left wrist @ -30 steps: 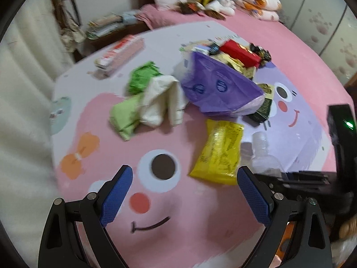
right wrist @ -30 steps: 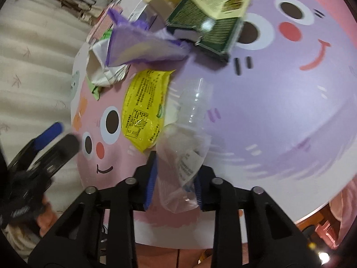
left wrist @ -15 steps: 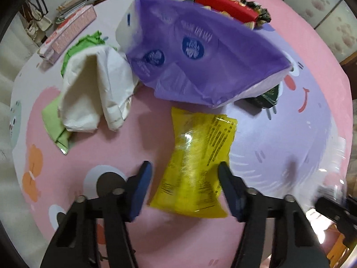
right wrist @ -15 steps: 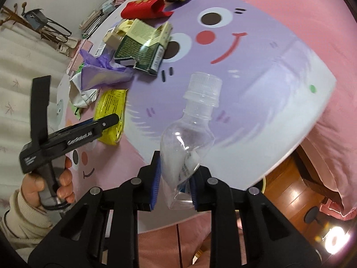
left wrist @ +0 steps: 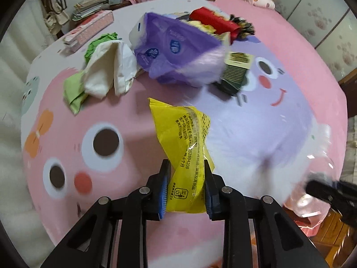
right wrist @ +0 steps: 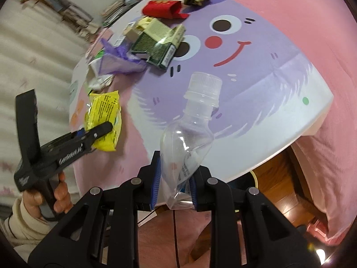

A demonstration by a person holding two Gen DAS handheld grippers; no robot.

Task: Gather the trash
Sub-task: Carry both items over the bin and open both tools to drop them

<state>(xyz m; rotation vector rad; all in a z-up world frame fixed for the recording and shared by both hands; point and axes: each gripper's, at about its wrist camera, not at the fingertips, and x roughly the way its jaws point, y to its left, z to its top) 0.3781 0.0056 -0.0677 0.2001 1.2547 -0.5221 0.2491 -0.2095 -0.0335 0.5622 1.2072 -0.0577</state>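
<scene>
One yellow packet, one clear bottle

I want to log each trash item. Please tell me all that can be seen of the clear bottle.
The bottle is small, of clear thin plastic, with a ribbed translucent cap screwed on. It looks empty and crumpled near its base, where a printed label shows. The right tool is shut on its lower body and holds it with the cap pointing away, lifted off the table. Nothing else touches it.
</scene>
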